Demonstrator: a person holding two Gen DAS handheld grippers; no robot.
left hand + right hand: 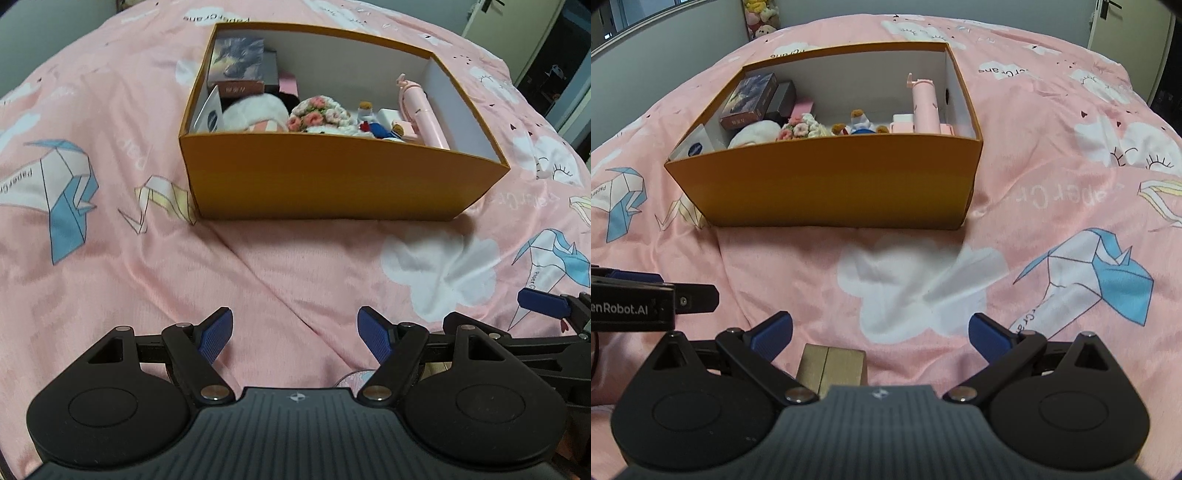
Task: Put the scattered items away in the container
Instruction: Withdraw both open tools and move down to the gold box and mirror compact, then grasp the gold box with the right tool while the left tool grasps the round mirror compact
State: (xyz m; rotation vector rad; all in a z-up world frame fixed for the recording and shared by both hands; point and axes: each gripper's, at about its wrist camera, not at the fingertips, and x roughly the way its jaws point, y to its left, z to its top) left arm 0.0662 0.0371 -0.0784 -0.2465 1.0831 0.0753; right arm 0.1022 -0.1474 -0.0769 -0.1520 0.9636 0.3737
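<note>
An orange cardboard box (332, 177) (827, 181) stands on the pink bedspread. In it lie a dark card box (238, 61) (750, 98), a white fluffy item (255, 112), a crochet flower bunch (319, 114) (801, 129), a small doll (369, 120) (858, 123) and a pink stick-shaped gadget (417, 107) (923, 103). My left gripper (295, 334) is open and empty, low over the bedspread in front of the box. My right gripper (881, 334) is open too. A small gold-brown box (833, 369) lies on the bed just under it, beside the left finger.
The pink bedspread (110, 258) (1052, 177) with paper-crane prints is wrinkled. My right gripper's finger (543, 302) shows at the left wrist view's right edge, and my left gripper's body (631, 299) at the right wrist view's left edge. A round pinkish item (354, 378) peeks out under the left gripper.
</note>
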